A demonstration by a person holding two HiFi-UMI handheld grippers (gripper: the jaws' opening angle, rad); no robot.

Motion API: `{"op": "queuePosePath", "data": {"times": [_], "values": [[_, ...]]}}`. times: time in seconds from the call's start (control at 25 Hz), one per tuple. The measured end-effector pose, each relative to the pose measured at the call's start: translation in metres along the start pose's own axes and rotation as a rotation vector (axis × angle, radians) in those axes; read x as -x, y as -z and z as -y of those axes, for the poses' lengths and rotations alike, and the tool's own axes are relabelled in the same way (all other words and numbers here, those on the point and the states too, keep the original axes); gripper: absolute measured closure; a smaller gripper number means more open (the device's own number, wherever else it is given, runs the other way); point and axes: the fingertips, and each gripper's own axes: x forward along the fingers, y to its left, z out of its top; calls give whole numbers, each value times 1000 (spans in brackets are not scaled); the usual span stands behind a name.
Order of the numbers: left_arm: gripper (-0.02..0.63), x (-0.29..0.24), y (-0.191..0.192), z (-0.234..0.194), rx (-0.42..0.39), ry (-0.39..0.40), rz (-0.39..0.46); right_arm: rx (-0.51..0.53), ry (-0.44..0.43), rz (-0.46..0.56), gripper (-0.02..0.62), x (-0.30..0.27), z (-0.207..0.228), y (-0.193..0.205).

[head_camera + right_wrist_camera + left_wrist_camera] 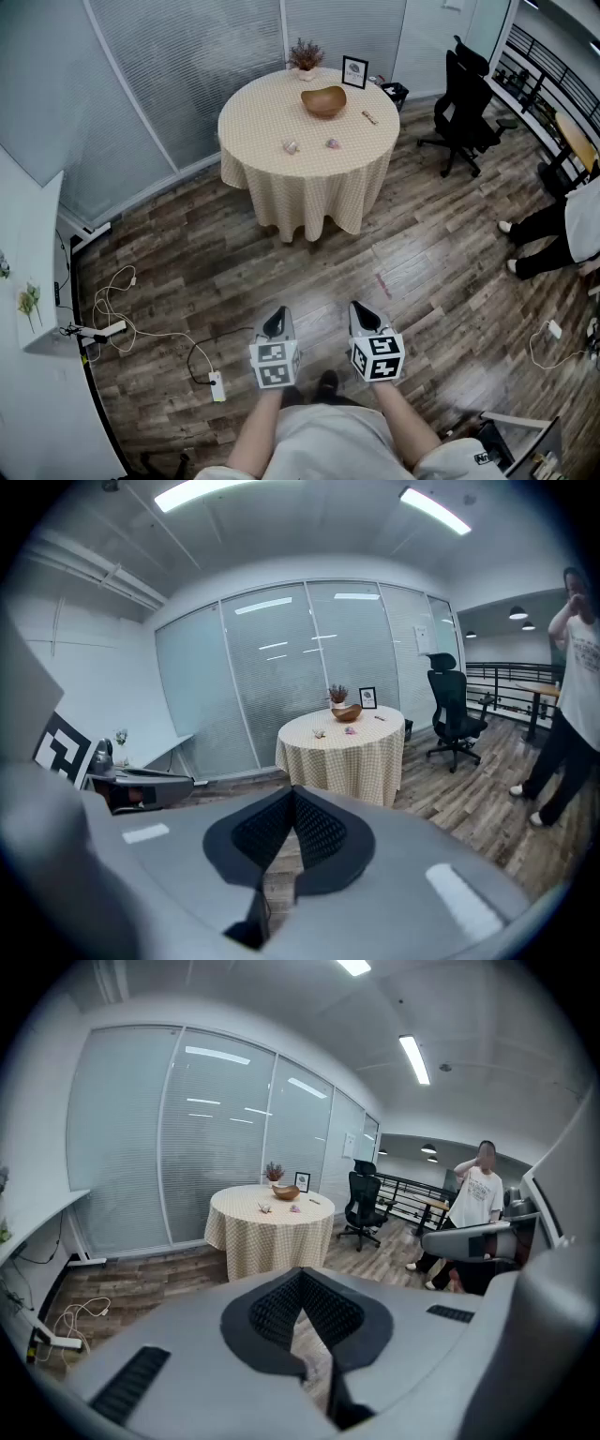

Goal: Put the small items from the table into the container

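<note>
Round table [281, 112] bearing small items [291, 146], far beyond left gripper [279, 314], right gripper [358, 309], both closed

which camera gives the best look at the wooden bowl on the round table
The head view: it looks down into the wooden bowl, showing its rim and inside. Both gripper views show it only small and side-on on the distant table.

A black office chair [464, 103] is parked on the wooden floor [412, 244], near a glass wall [178, 75] backed by blinds. A potted plant [306, 56] and a picture frame [354, 71] are set side by side. A power strip [217, 385] and a looped white cable [117, 286] are left on the boards. A person [558, 234] is seen at the right edge.
</note>
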Motion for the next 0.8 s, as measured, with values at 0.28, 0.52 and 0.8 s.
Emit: {"op": "queuePosePath", "data": {"times": [0.28,0.52,0.8], "values": [[600,4,8,3,-1,-12,-8,-1,4,-8,595,9,6,4],[600,5,3,13,-6,-18,7,-26,-25,24,594,16,14,1],[600,-4,-10,14,1,-23,27,-17,-47,44,594,15,25,-3]]}}
